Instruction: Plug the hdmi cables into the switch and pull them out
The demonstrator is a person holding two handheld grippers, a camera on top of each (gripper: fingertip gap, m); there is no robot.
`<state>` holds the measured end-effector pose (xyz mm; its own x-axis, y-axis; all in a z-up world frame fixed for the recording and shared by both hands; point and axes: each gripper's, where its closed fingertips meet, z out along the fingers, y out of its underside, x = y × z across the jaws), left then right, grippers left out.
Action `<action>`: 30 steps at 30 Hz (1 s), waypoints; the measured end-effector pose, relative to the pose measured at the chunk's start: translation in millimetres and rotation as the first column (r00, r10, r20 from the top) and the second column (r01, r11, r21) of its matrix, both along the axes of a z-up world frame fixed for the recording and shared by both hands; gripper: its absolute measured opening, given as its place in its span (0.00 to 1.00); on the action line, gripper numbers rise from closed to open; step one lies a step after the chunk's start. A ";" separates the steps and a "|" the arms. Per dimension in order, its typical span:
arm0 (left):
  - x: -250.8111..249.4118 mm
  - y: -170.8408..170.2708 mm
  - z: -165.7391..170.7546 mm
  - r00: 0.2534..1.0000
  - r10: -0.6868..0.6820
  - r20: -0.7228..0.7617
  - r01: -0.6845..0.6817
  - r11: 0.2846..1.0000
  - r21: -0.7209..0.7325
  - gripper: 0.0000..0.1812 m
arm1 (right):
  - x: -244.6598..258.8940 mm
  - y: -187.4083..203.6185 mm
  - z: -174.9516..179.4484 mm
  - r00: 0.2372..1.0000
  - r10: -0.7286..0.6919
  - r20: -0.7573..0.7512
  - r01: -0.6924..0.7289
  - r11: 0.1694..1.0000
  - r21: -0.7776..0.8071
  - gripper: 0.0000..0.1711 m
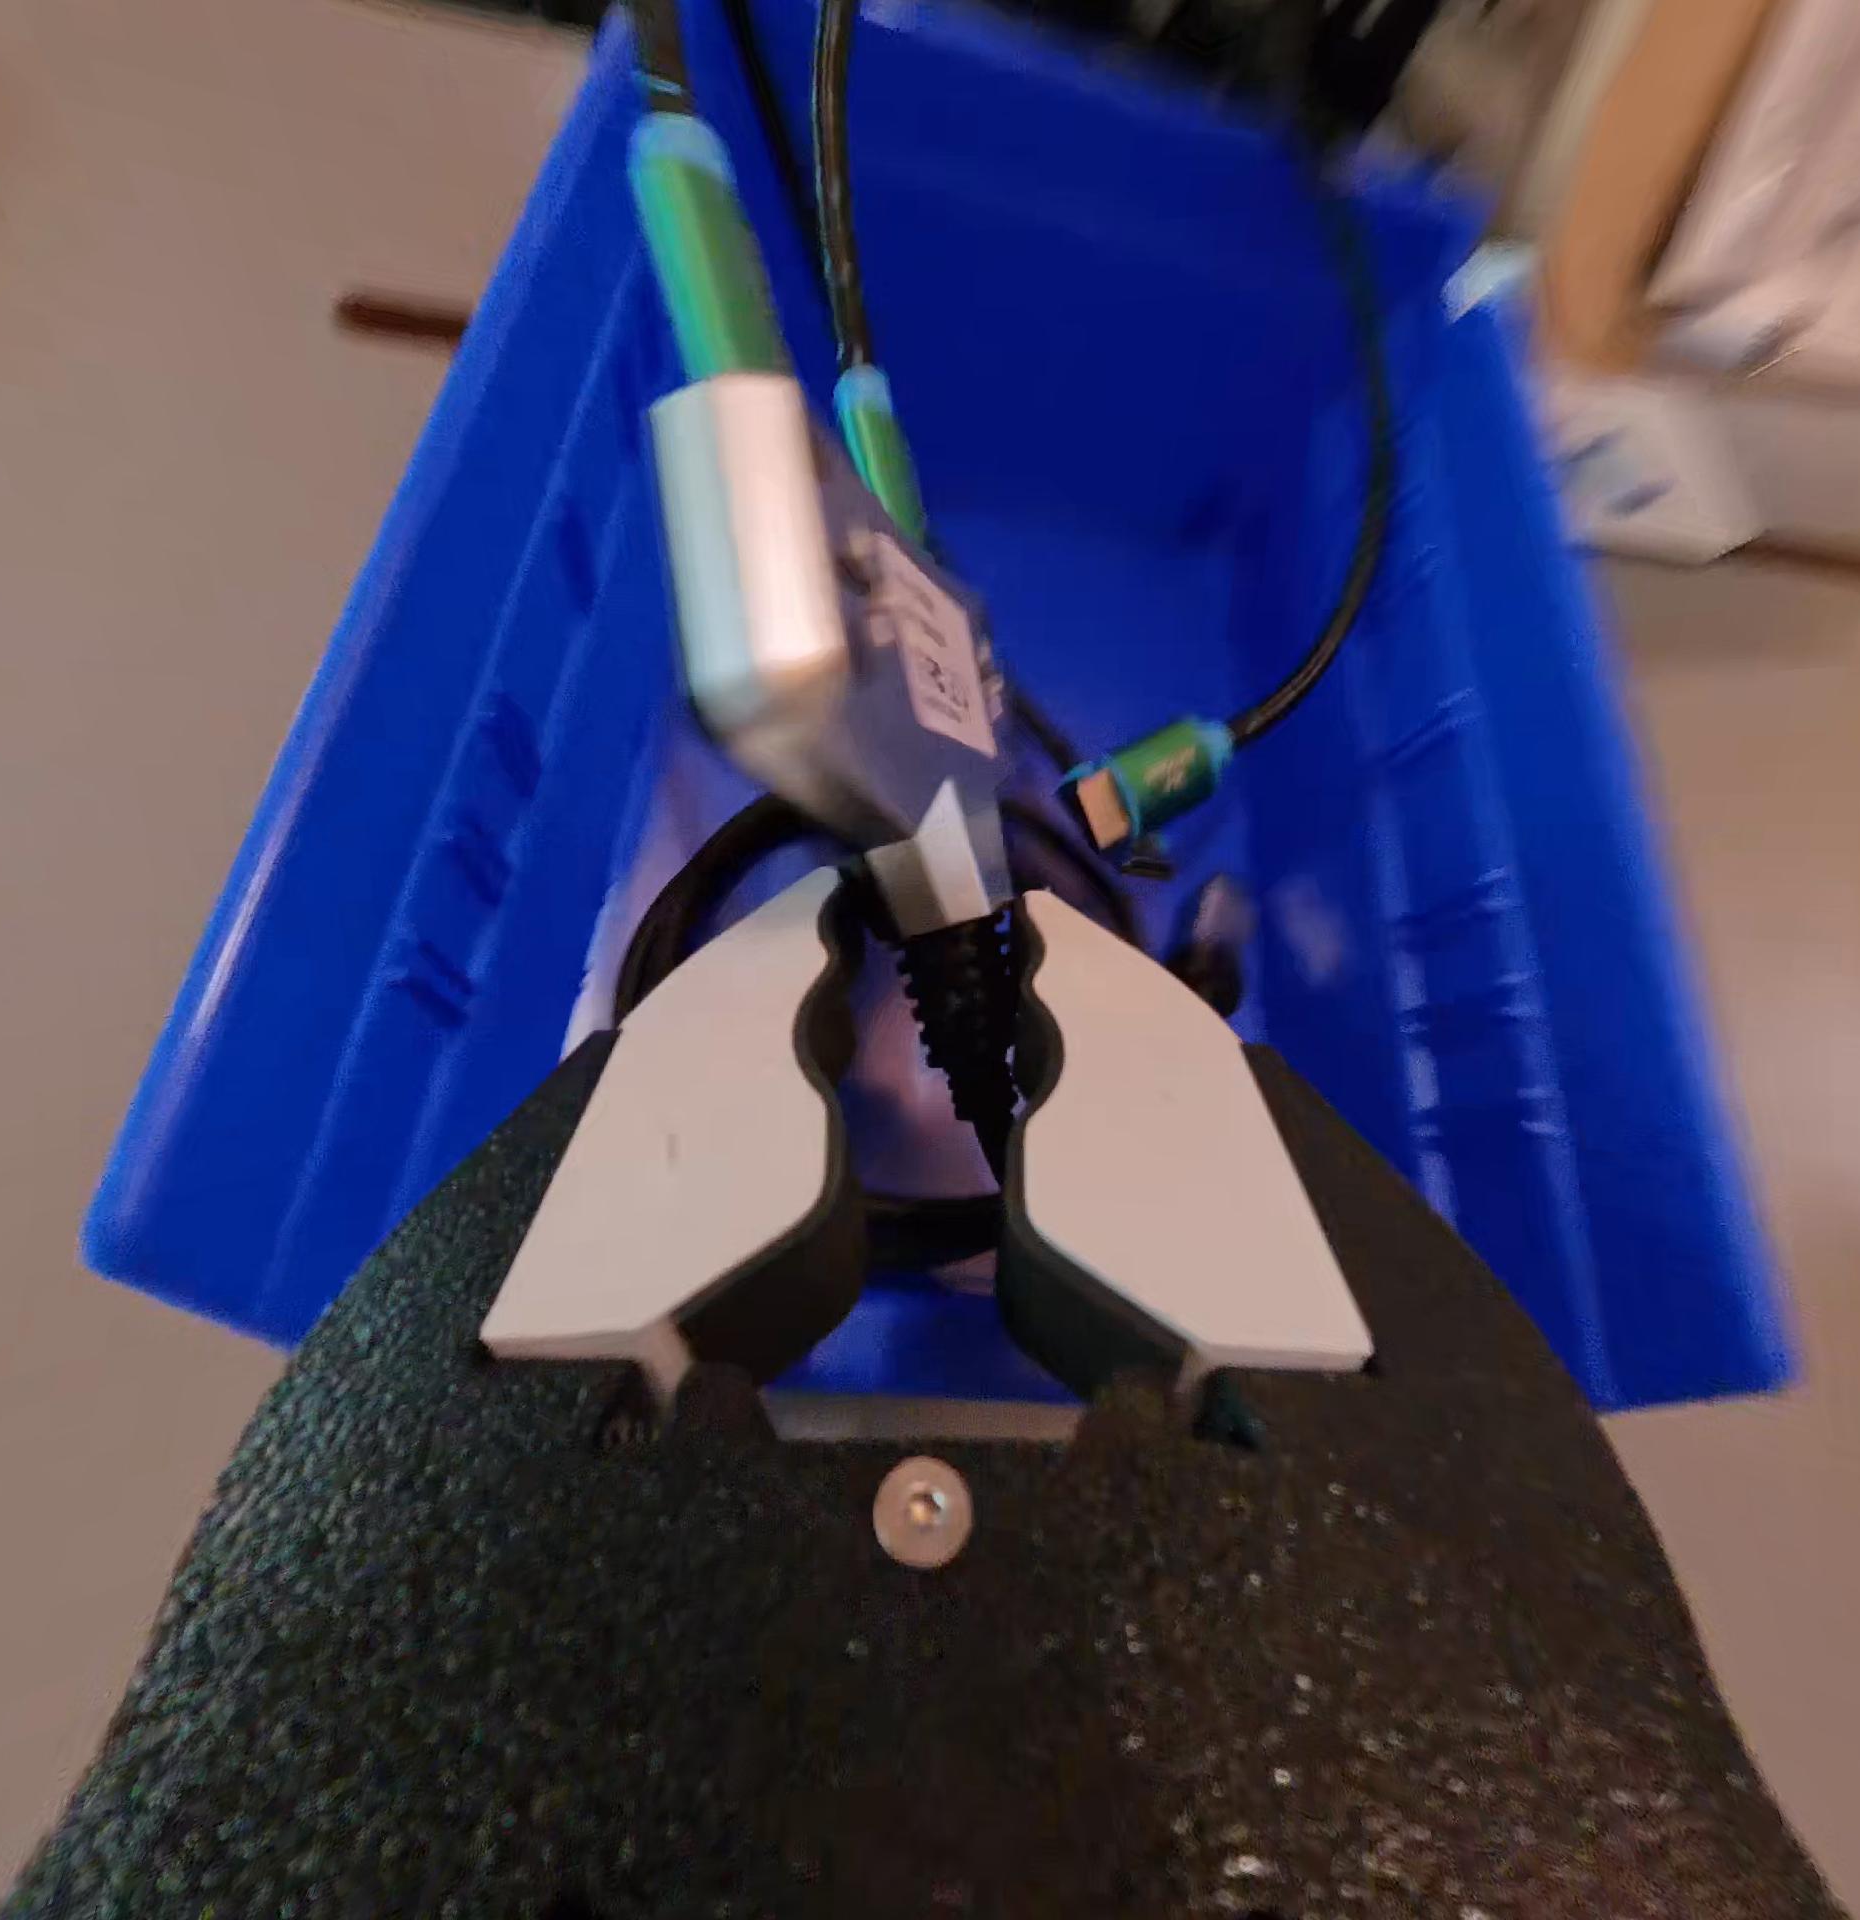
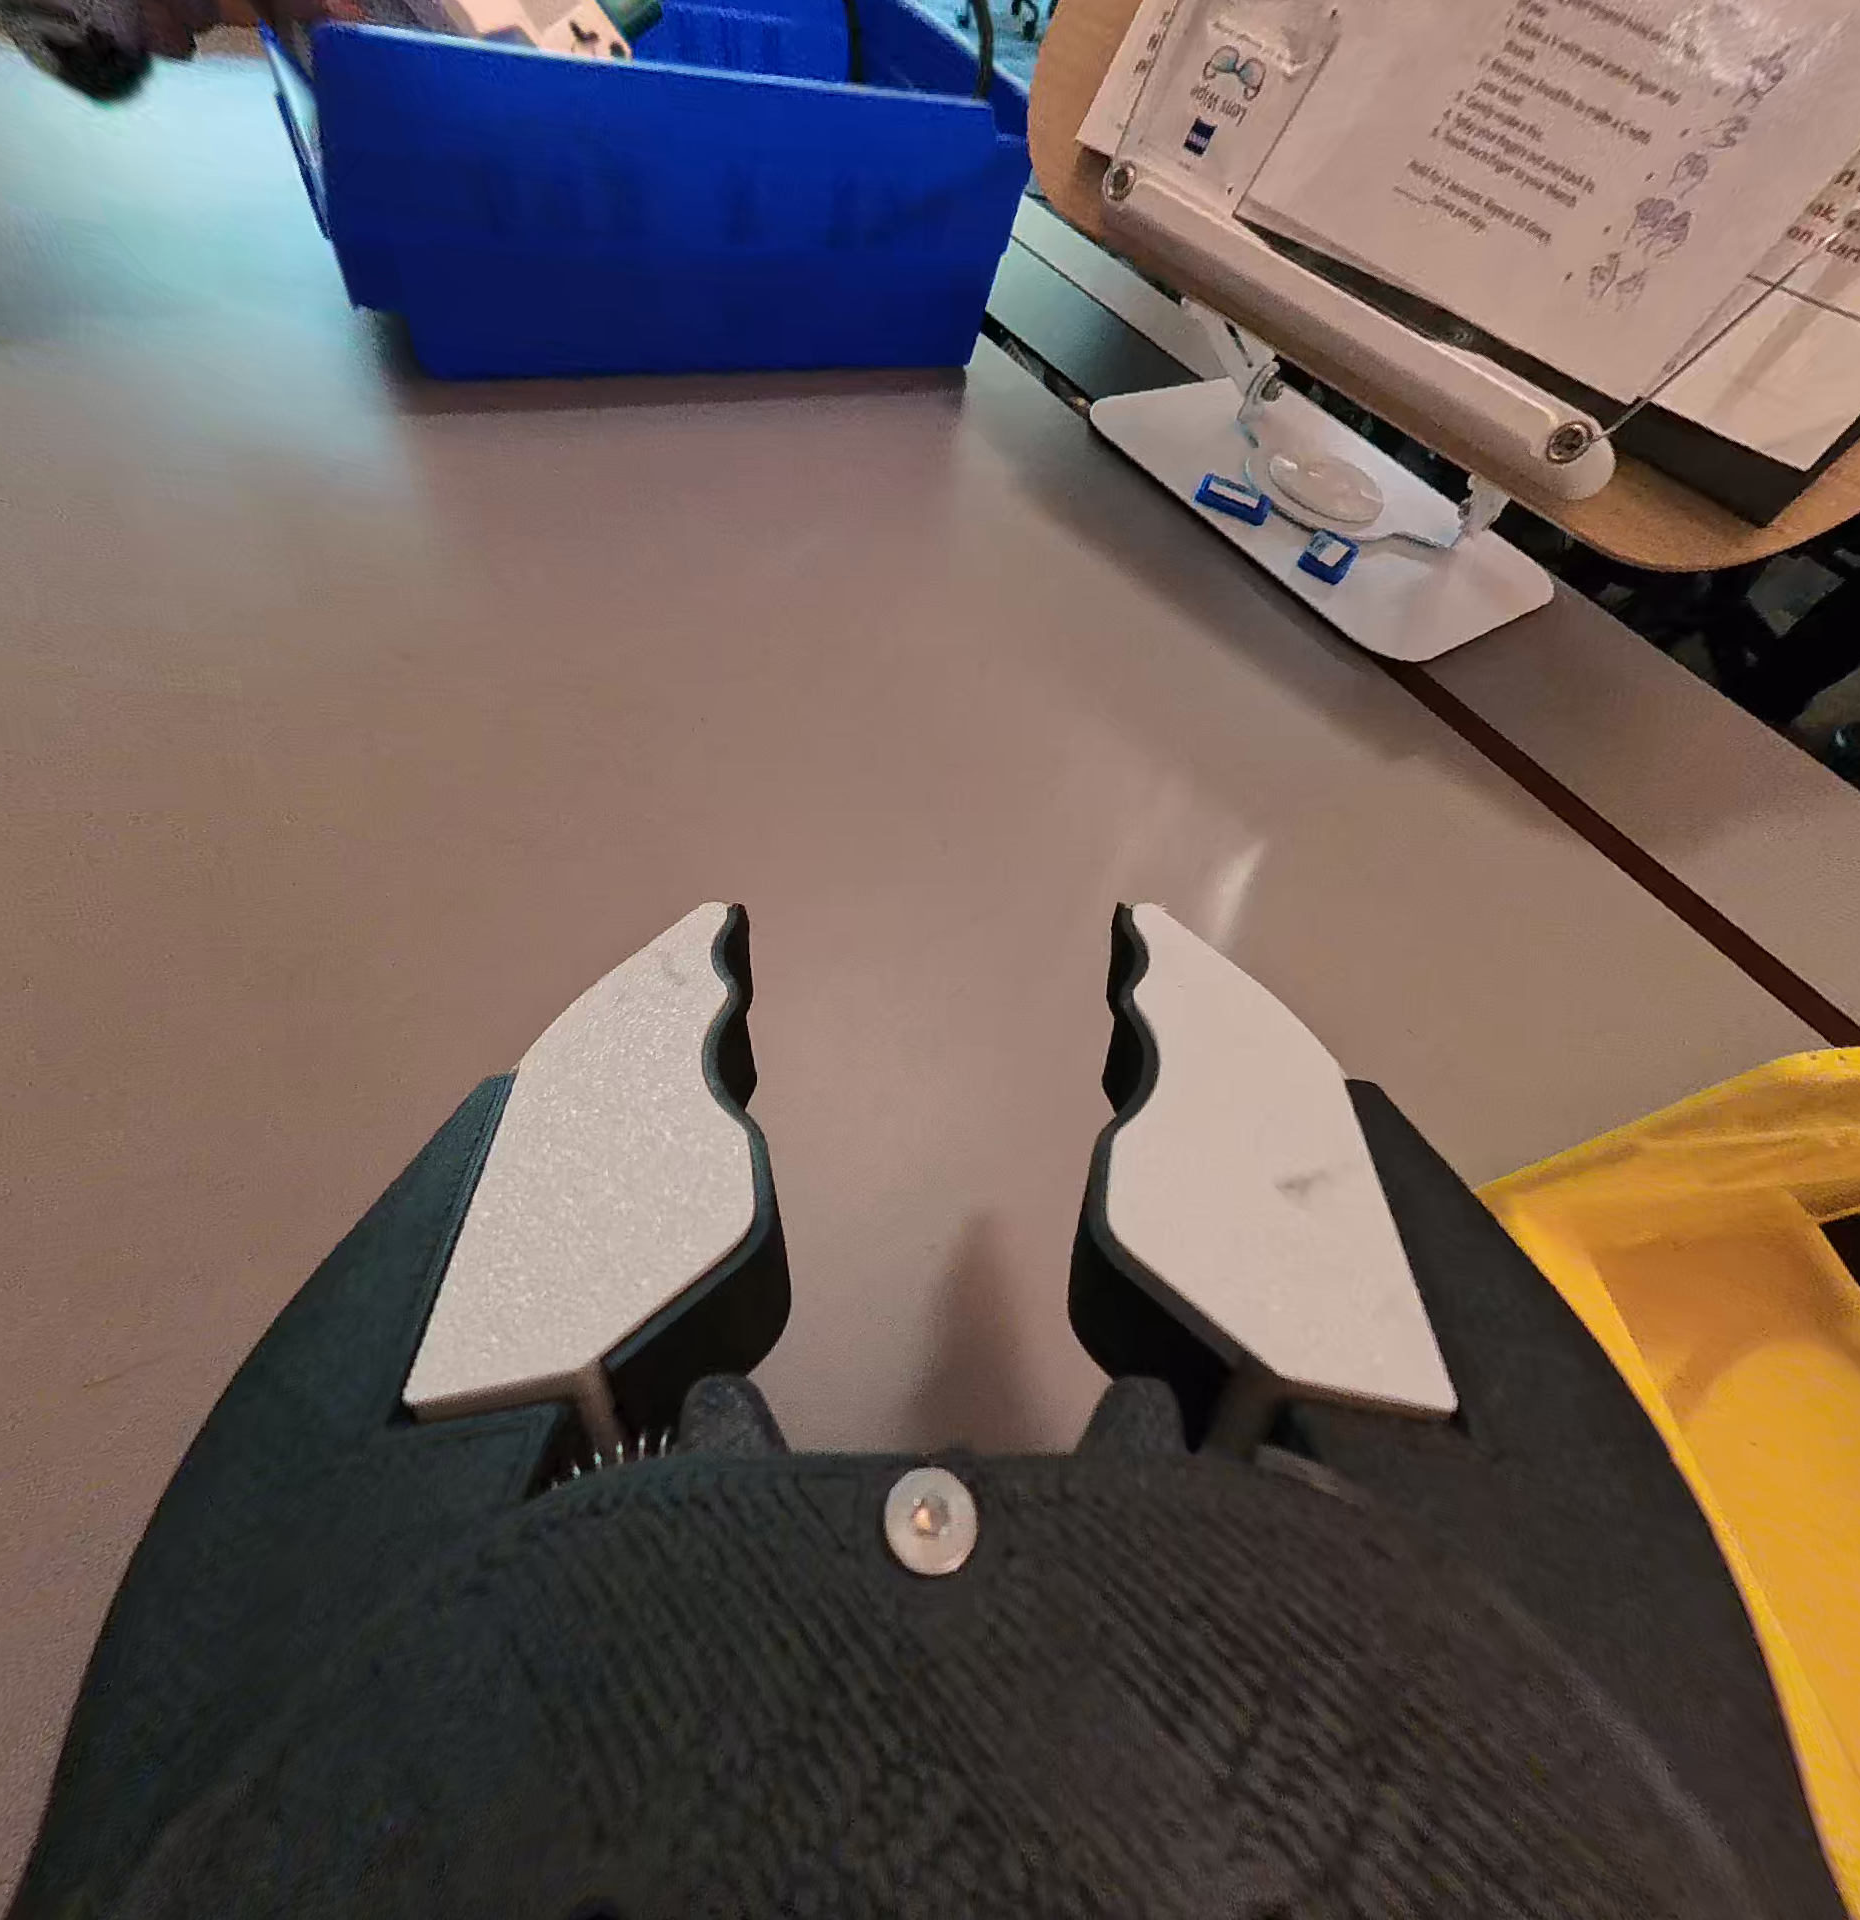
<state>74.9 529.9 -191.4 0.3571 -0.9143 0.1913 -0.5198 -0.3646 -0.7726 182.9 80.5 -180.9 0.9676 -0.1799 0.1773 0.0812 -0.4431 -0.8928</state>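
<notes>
While over blue bin [image 1: 1165, 436], left tongs [image 1: 931, 914] clamp switch [image 1: 801, 644] | right tongs [image 2: 931, 925] wide, apart

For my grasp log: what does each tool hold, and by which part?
The left tool grips the silver HDMI switch's ribbed black cable end over the blue plastic bin. The right tool holds nothing.

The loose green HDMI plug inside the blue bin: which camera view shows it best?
The left wrist view. There the loose green HDMI plug lies in the blue bin in full view, just right of the left tongs. The right wrist view shows the bin only from outside, far off; its wall hides the plug.
</notes>
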 end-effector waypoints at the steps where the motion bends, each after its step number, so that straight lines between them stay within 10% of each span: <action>1: 2.0 -5.4 11.5 0.994 -0.023 0.103 0.024 1.000 -0.014 0.13 | 0.6 0.0 1.7 1.000 0.000 -0.002 0.000 1.000 0.013 0.38; 7: -2.9 -30.0 68.1 0.940 -0.114 0.322 0.050 0.979 0.199 0.12 | -0.6 2.4 8.3 1.000 0.021 -0.003 -0.020 0.997 0.079 0.37; 11: -9.7 -52.0 122.6 0.932 -0.179 0.316 -0.022 0.840 0.541 0.12 | -12.6 11.6 13.8 0.997 0.076 -0.004 -0.075 0.989 0.124 0.38; 17: -10.7 -141.0 193.4 0.943 -0.296 0.154 -0.067 0.283 0.957 0.12 | -56.5 43.6 81.2 0.965 0.201 -0.166 -0.123 0.914 0.387 0.54; 23: -1.0 -246.8 214.2 0.947 -0.319 -0.022 -0.076 -0.294 0.953 0.12 | -106.4 54.0 171.4 0.738 0.499 -0.454 -0.030 0.697 0.717 0.55; 27: 8.0 -304.2 196.3 0.930 -0.347 -0.119 -0.076 -0.501 0.862 0.12 | -109.9 59.2 175.9 0.603 0.581 -0.547 0.052 0.655 0.753 0.43; 30: 11.2 -332.6 181.6 0.912 -0.384 -0.147 -0.085 -0.525 0.847 0.12 | -107.6 63.1 161.8 0.569 0.572 -0.591 0.085 0.674 0.734 0.38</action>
<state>86.1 197.3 -9.7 0.3263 0.1979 -0.9243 -0.1320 0.9778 0.1628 75.3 143.6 -19.1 0.6799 0.3490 -0.6449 -0.7220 0.1652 -0.6719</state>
